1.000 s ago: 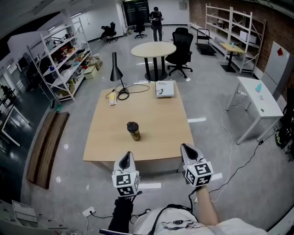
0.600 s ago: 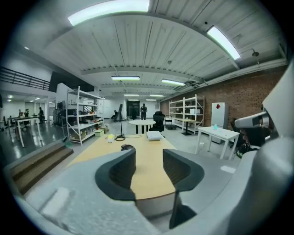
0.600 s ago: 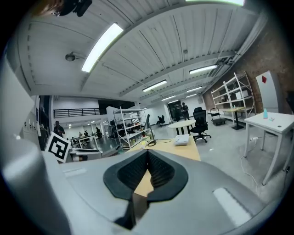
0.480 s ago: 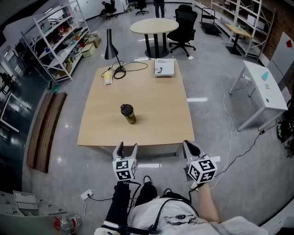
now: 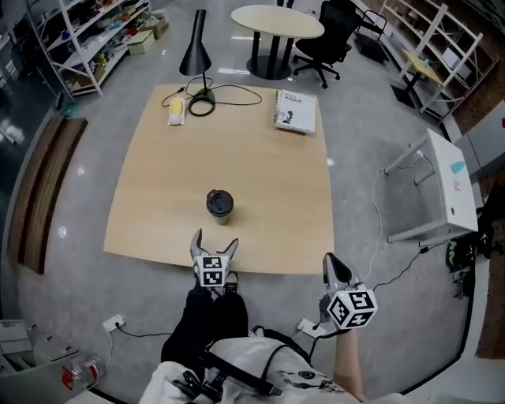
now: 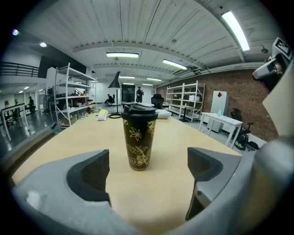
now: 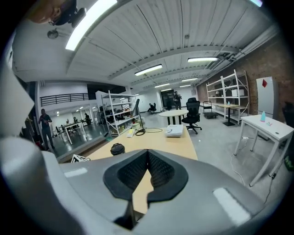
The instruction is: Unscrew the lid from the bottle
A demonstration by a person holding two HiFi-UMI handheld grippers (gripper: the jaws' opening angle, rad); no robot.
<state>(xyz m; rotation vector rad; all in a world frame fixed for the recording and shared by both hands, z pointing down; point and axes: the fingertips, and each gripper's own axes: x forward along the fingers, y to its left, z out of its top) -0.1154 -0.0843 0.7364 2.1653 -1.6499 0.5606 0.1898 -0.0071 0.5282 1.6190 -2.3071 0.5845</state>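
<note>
A dark bottle [image 5: 219, 203] with a gold leaf print and a black lid [image 6: 139, 110] stands upright near the front of the wooden table [image 5: 260, 158]. My left gripper [image 5: 215, 241] hovers at the table's near edge, just short of the bottle. Its jaws have just been opening and now stand wide, with nothing between them. In the left gripper view the bottle [image 6: 139, 137] stands ahead of the open left gripper [image 6: 147, 170], apart from both fingers. My right gripper [image 5: 330, 265] is shut and empty, low beside the table's right front corner. The right gripper [image 7: 147, 170] sees the bottle [image 7: 117, 148] to its left.
At the table's far end are a black desk lamp [image 5: 195, 51] with its cable, a small yellow-white object [image 5: 176, 110] and a book [image 5: 295, 110]. Beyond stand a round table [image 5: 276, 20] and an office chair [image 5: 339, 20]. A white side table [image 5: 450, 189] is at the right.
My left gripper went from shut to wide open and came down to the table's near edge before the bottle. The right gripper dropped lower at the right, still shut. The head view tilted down over the table.
</note>
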